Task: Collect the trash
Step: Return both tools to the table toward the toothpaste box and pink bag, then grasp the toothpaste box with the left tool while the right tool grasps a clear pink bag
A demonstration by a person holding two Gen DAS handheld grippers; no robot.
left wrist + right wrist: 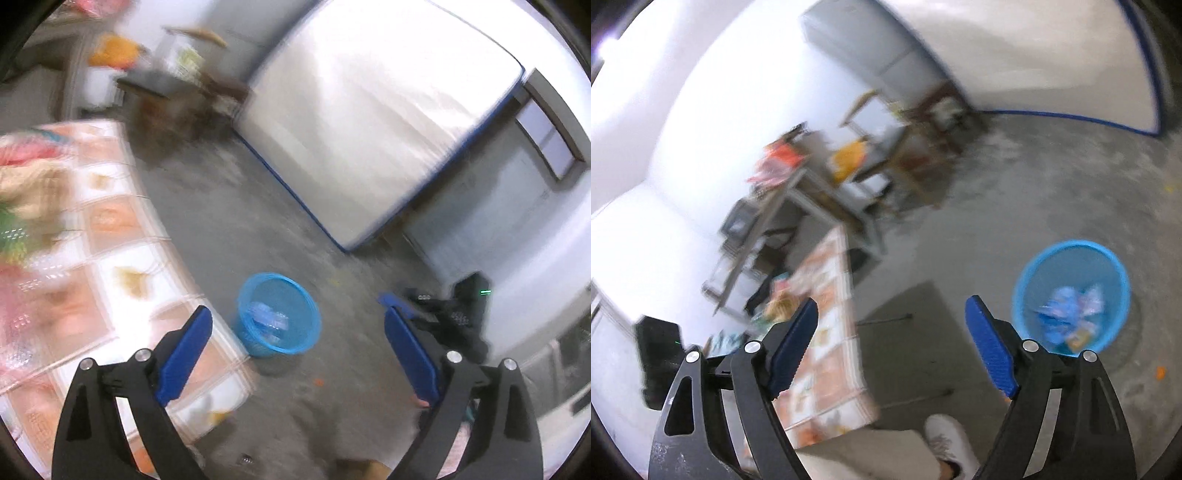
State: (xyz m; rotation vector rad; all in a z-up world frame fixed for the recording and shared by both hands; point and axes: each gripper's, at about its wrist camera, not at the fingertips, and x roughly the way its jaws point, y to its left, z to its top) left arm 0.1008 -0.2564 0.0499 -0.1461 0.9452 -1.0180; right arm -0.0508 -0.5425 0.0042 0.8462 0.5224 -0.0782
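From the left wrist view there is one blue basket (pixel 279 314) standing on the grey concrete floor (pixel 229 221), with one heap of clear and blue wrappers (pixel 267 319) inside it. It sits just beside the near right corner of one table under an orange-and-white patterned cloth (pixel 110 258), which fills the left of the picture. One white mattress with blue edging (pixel 369 110) leans against the far wall, and cluttered furniture stands far left, too blurred to count. Two small orange scraps lie on the floor, one near the basket (pixel 318 383). The left gripper (pixel 295 321) hangs above the floor, tilted down, its two blue pads spread wide with nothing between them. Past its right finger the right gripper (pixel 443 314) shows as a dark shape.

From the right wrist view the same single basket (pixel 1071 295) stands at the right, wrappers (pixel 1071 314) heaped in its bottom. The table (pixel 831 350) runs away at the left, a metal rack (pixel 798 221) of clutter beyond it against the white wall. One white shoe (pixel 947 443) shows at the near edge. The right gripper (pixel 892 321) points down at the floor between table and basket, its pads wide apart and holding nothing.
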